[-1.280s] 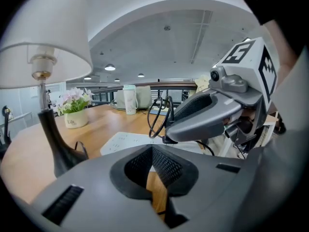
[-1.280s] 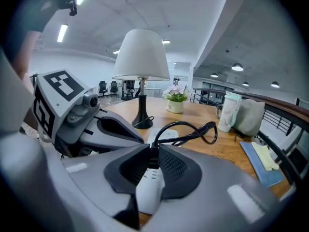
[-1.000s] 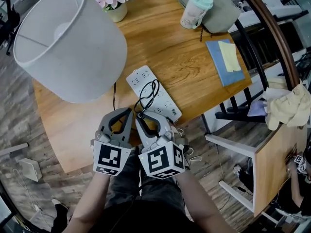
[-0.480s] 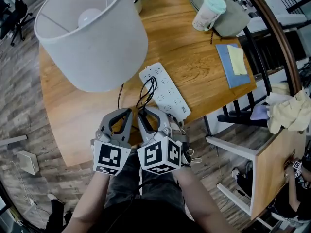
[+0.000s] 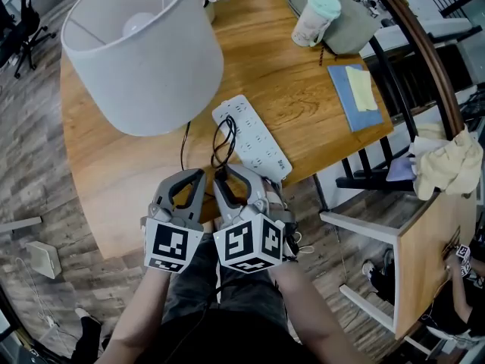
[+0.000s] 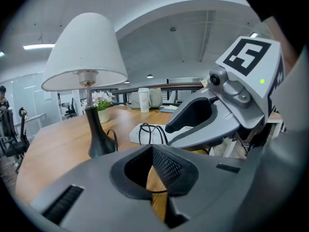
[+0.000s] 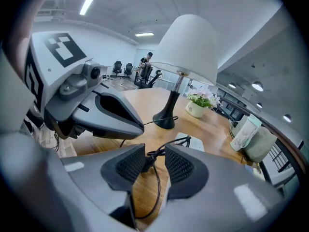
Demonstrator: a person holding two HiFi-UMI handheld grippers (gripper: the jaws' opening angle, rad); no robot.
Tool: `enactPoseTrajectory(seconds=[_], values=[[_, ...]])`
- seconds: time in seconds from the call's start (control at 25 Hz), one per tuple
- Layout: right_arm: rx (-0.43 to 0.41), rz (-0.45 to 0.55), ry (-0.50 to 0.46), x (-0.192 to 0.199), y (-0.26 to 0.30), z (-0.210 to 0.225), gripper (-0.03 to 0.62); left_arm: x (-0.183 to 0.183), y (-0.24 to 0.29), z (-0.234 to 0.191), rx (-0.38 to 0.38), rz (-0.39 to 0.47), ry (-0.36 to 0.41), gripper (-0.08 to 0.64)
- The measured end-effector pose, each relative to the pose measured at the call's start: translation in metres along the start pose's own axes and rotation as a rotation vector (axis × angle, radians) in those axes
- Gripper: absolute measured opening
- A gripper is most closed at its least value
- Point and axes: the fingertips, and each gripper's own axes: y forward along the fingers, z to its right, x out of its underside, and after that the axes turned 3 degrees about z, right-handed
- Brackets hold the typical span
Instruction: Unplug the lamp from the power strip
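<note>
As your right gripper's (image 7: pixel 154 163) jaws open, the freed plug (image 7: pixel 147 161) between them could fall off the table (image 5: pixel 303 89), tugging the lamp (image 5: pixel 144 48). Your left gripper's (image 6: pixel 152 151) jaws meet, empty.

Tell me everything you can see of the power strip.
The power strip is a long white plastic bar with rows of sockets on top. It lies flat and diagonal on the wooden table, near its front edge. Loops of the black lamp cord rest on its near end; the cord runs on to the right hand-held gripper, whose jaws are opening with it between them. No plug shows in the visible sockets. Nothing else touches the strip.
</note>
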Motion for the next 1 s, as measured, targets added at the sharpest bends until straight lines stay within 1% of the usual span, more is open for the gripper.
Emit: enactPoseTrajectory(seconds=[0.32, 0.36, 0.44, 0.48, 0.56, 0.76, 0.88, 1.0], values=[[0.068, 0.076, 0.015, -0.014, -0.026, 0.012, 0.124, -0.02, -0.004, 0.014, 0.023, 0.051, 0.02, -0.003], [0.081, 0.086, 0.018, -0.016, -0.03, 0.015, 0.114, -0.023, -0.004, 0.016, 0.027, 0.061, 0.02, -0.003], [0.12, 0.106, 0.023, -0.019, -0.04, 0.022, 0.046, -0.03, -0.005, 0.019, 0.036, 0.082, 0.017, -0.003], [0.14, 0.118, 0.028, -0.02, -0.044, 0.026, 0.033, -0.033, -0.006, 0.021, 0.04, 0.093, 0.013, -0.003], [0.178, 0.144, 0.05, -0.022, -0.053, 0.034, 0.01, -0.04, -0.007, 0.022, 0.045, 0.118, -0.001, -0.003], [0.225, 0.189, 0.153, -0.022, -0.074, 0.053, 0.008, -0.06, -0.011, 0.019, 0.046, 0.179, -0.036, -0.003], [0.248, 0.207, 0.197, -0.022, -0.085, 0.062, 0.008, -0.072, -0.016, 0.015, 0.045, 0.22, -0.078, -0.003], [0.263, 0.253, 0.242, -0.029, -0.096, 0.07, 0.008, -0.083, -0.02, 0.012, 0.051, 0.262, -0.125, -0.003]])
